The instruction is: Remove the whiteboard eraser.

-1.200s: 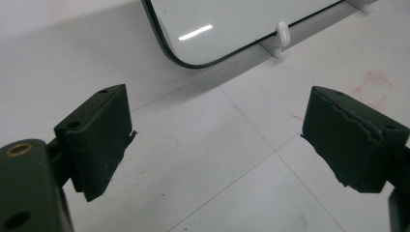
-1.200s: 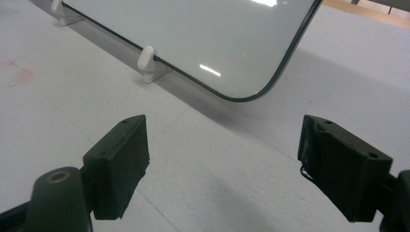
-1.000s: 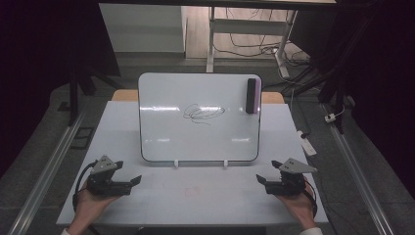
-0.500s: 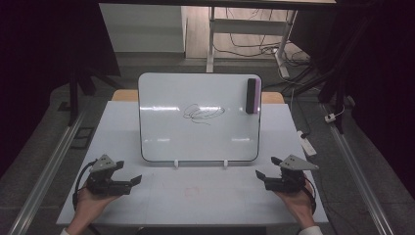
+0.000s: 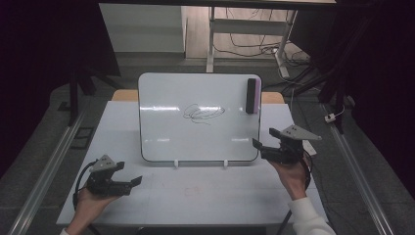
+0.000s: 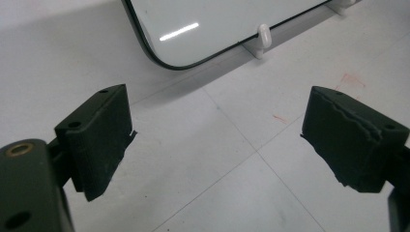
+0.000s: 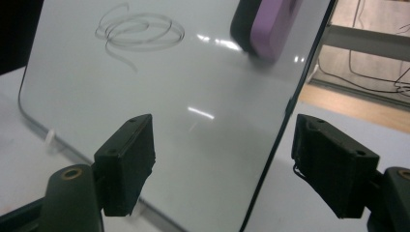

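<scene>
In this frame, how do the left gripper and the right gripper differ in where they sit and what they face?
The left gripper sits low near the table's front edge; the right gripper is raised farther forward, beside the whiteboard's right edge. The left gripper looks down at bare table and the whiteboard's lower corner; the right gripper faces the scribble and eraser. Both are open and hold nothing.

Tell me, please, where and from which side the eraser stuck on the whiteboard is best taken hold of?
Grip the eraser across its two long sides, coming straight at the front face of the whiteboard. It sits upright, long and narrow, near the board's upper right corner. The right tongs, open and nearest, probably suit best.
</scene>
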{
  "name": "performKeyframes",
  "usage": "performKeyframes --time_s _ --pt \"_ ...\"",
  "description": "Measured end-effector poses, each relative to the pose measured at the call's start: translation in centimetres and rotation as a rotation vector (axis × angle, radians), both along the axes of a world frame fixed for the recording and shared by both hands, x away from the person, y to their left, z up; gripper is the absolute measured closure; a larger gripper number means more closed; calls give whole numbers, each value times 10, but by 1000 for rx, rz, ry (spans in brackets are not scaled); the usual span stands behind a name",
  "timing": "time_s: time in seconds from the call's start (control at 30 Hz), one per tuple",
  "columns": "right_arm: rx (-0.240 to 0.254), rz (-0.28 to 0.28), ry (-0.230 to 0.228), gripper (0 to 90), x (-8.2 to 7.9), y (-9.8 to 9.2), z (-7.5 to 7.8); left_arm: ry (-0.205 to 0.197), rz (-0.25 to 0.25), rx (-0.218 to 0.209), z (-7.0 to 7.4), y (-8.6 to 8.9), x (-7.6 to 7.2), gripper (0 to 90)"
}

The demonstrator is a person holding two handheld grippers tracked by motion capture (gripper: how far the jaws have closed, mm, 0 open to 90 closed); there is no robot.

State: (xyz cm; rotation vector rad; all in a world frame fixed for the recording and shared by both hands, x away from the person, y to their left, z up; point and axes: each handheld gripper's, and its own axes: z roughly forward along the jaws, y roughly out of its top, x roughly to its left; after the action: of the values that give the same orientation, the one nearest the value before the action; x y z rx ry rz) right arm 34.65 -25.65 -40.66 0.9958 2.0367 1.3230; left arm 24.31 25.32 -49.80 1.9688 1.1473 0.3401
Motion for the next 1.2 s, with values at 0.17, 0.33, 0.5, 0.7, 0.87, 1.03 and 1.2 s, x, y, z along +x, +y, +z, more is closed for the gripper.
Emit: performKeyframes --time_s 0.17,0.33,0.5,0.7,0.87,1.03,1.2 --pt "-26 -43 -23 244 19 17 18 4 -4 2 -1 -1 0 116" --pt "-55 -97 -26 250 36 29 28 6 -8 5 -2 -1 0 116" --pt "-37 -146 -28 281 52 39 35 14 -8 0 -3 -1 1 116" --pt "-57 -191 -22 382 66 55 37 17 -10 -2 -4 0 1 116" --pt "-88 -255 -35 556 69 59 36 24 -8 -3 -5 0 1 118" --pt "-84 -289 -39 616 64 59 37 23 -5 0 -5 0 1 118" --pt "-44 -277 -92 638 54 53 43 24 -4 -2 -5 -1 1 119"
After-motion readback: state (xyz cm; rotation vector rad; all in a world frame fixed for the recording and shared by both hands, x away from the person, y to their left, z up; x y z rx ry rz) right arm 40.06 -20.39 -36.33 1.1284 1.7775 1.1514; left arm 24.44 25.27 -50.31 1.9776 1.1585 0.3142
